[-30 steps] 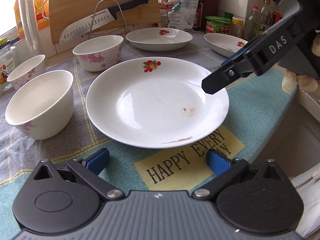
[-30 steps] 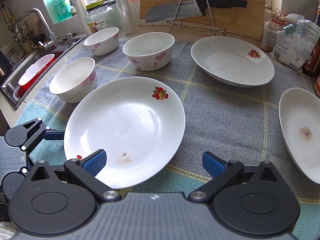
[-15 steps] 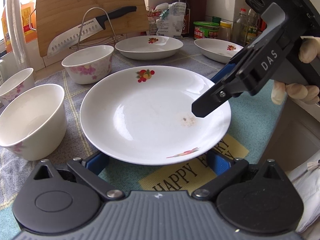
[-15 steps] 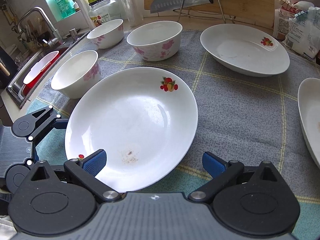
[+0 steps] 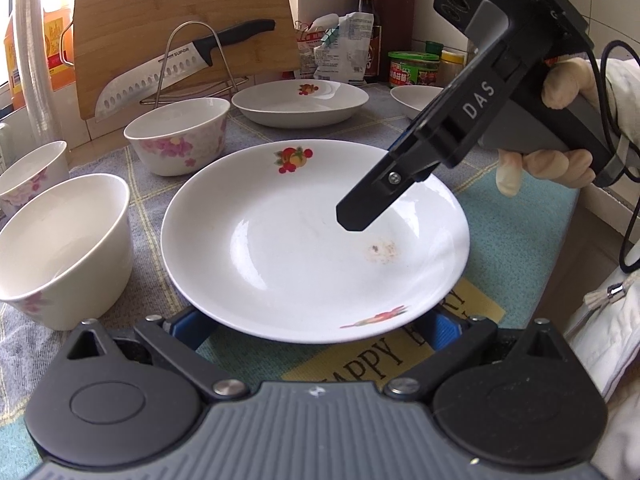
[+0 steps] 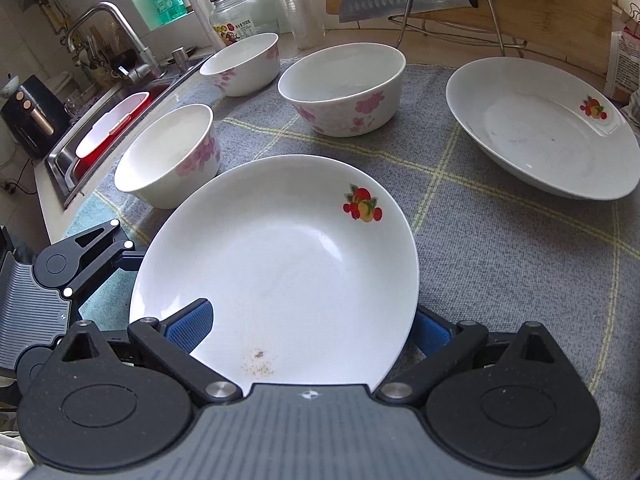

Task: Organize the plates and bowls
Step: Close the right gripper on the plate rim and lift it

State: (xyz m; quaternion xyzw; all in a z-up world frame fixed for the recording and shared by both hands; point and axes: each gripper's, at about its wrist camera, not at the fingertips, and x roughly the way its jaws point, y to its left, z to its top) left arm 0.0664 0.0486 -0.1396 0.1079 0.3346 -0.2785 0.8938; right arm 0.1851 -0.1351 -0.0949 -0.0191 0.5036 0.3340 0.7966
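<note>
The round white plate w/ fruit print [image 6: 280, 264] is sitting on the grey checked cloth [image 6: 500, 248], btwn three white pink-flowered bowls [image 6: 340, 88] and another white plate [image 6: 540, 136]. The left gripper [image 5: 316, 322] and right gripper [image 6: 308, 326] are both reaching w/ jaws spread wide, straddling its near rim, not clamping it.

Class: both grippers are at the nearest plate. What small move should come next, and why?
Probably shut the right gripper on the plate. Its open jaws already straddle the plate's near rim, one above and one below, while the left gripper sits wide open at another edge.
</note>
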